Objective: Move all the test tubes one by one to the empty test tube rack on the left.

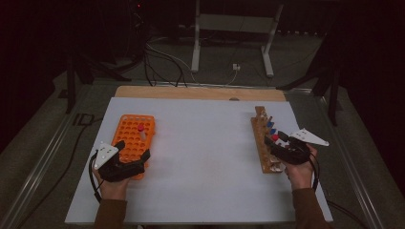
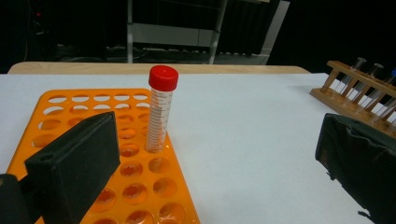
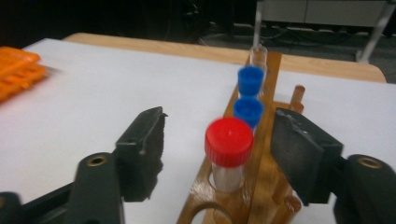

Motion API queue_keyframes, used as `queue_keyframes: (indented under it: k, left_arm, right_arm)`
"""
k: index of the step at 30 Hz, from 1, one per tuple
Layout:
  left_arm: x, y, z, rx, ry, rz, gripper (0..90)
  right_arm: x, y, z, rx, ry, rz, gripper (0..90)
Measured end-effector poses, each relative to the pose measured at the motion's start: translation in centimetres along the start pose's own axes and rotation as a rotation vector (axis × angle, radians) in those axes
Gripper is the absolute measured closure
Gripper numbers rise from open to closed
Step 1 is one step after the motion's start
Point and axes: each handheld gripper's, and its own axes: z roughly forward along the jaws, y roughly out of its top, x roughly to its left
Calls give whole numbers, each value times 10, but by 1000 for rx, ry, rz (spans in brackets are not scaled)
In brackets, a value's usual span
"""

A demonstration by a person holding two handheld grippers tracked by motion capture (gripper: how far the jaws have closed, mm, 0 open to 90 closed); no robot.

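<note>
Covering most of the scene, a white worktop [image 1: 200, 162] is seen with an orange rack [image 1: 128, 138] at its left and a wooden rack [image 1: 263, 143] at its right, well apart. The left gripper [image 1: 133, 152] is held over the near end of the orange rack, its jaws spread wide with nothing between them. The right gripper [image 3: 217, 149] is held at the near part of the wooden rack, its jaws parted to either side of a red-capped tube [image 3: 229, 151] and not yet touching it.

The step in hand is judged to be the gripping of that tube. It would be done well if the jaws were centred on the tube, closed just below the cap, and the tube then drawn straight up along its own axis, so that the wooden rack is not dragged or tipped.

Two racks are counted. In the wooden rack one red-capped tube and two blue-capped tubes [image 3: 250, 79] can be made out, with one uncapped tube [image 3: 258, 52] at the far end; further ones cannot be ruled out. One red-capped tube [image 2: 161, 112] stands upright in the orange rack.
</note>
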Motion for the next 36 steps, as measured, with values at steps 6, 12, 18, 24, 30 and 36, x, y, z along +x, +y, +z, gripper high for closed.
queue_keyframes:
  k: [6, 12, 18, 24, 30, 36]
  left_arm:
    - [0, 0, 0, -5, -6, 0, 6]
    - [-1, -1, 3, 0, -10, 3, 6]
    - [-3, -1, 4, 5, -11, 18, 6]
    - [-6, -1, 5, 5, -12, 34, 6]
    - [-12, 0, 6, 7, -12, 64, 6]
    - [-17, 0, 7, 11, -16, 88, 6]
  right_arm:
    - [0, -7, 5, 50, -67, 9, 530]
    - [3, -9, 6, 65, -94, -14, 683]
    - [4, -9, 4, 47, -97, -7, 743]
    - [5, -1, -5, 7, -100, -1, 745]
    - [10, 10, -16, -31, -109, -15, 745]
    - [13, 20, -26, -65, -108, -30, 745]
